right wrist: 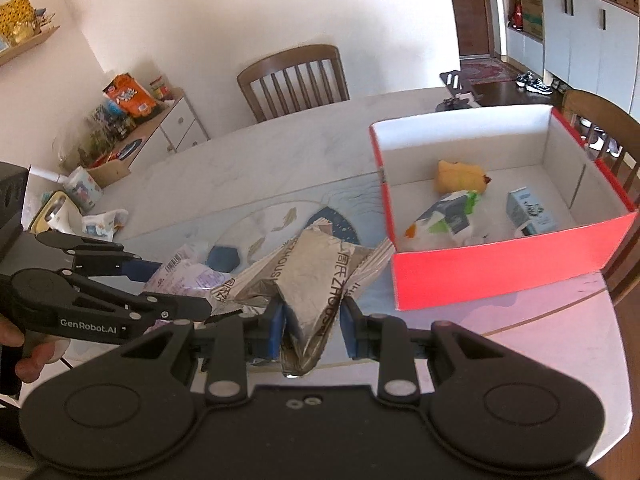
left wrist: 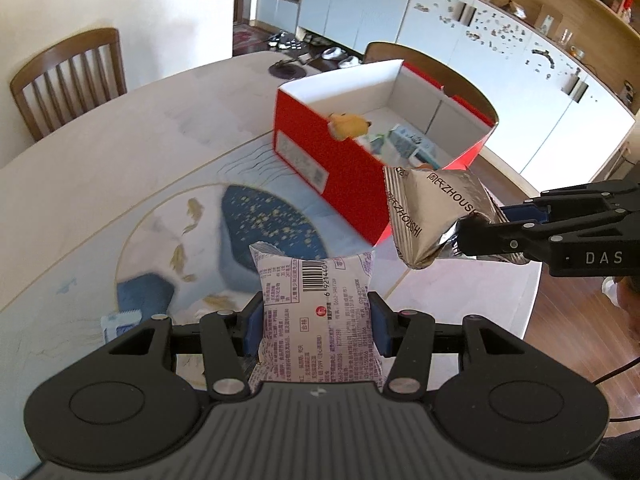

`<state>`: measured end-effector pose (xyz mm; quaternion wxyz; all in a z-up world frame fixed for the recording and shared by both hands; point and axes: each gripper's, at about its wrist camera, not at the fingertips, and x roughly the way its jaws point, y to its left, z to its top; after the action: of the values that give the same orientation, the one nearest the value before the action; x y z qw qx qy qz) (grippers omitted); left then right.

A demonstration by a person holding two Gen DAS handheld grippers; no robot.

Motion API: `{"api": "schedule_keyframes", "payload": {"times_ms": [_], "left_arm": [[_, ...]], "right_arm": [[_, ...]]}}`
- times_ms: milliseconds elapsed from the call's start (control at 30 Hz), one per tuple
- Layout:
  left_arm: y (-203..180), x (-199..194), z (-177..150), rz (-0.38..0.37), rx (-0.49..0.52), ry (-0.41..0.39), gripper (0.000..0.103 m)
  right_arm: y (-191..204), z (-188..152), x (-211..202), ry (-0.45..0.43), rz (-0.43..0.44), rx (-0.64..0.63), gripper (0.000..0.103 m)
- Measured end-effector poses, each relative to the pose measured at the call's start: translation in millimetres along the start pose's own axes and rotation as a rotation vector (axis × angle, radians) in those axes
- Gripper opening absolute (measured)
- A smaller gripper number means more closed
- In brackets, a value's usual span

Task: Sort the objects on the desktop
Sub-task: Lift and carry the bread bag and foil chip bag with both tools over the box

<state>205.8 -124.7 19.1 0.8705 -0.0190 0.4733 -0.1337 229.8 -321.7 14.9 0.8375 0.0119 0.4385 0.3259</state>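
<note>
My left gripper is shut on a white and purple snack packet with a barcode, held above the table mat. My right gripper is shut on a silver foil packet marked ZHOUSHI; it also shows in the left wrist view, just in front of the box's near corner. The red box with white inner walls stands open on the table to the right. Inside it lie a yellow plush toy, a green and white packet and a small blue carton.
A small blue and white sachet lies on the patterned mat. Wooden chairs stand at the far side and behind the box. A side cabinet with snacks is at the left wall. The table edge runs near the right gripper.
</note>
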Motion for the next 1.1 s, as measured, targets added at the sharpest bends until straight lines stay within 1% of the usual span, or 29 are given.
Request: {"api": "schedule_keyframes", "payload": {"times_ms": [400, 933, 1100], "left_arm": [[-30, 16, 33, -0.031, 0.046, -0.011, 0.051], [-76, 53, 84, -0.035, 0.078, -0.020, 0.051], [-87, 66, 98, -0.025, 0.081, -0.012, 0.051]], "right_arm": [[-38, 10, -19, -0.024, -0.031, 0.018, 0.028], [-104, 35, -27, -0.049, -0.071, 0.036, 0.028], [-124, 44, -28, -0.057, -0.083, 0.036, 0.028]]}}
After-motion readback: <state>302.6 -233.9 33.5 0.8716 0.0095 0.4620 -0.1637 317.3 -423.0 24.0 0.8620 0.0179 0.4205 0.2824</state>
